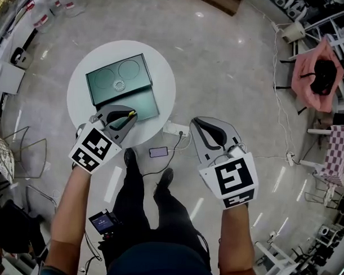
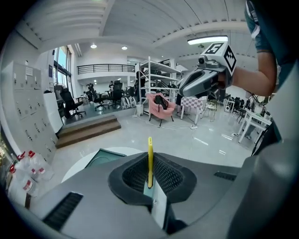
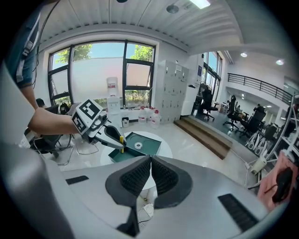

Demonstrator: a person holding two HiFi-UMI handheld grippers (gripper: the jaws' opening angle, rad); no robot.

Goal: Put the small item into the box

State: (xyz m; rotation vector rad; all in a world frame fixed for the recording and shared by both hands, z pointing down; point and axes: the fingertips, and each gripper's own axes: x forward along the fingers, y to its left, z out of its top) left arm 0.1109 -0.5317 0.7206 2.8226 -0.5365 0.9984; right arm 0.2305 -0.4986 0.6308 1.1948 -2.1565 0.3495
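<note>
A dark green open box lies on a round white table, with a small white ring on its inner face. My left gripper hovers at the box's near edge, shut on a thin yellow item. In the left gripper view, the yellow item stands upright between the pads, with the box below. My right gripper is shut and empty, off the table over the floor. In the right gripper view I see the box, the ring and the left gripper with the yellow item.
A phone and a white power strip with cables lie on the floor near the table. The person's shoes stand below. A pink chair is at the far right, and bottles at the top left.
</note>
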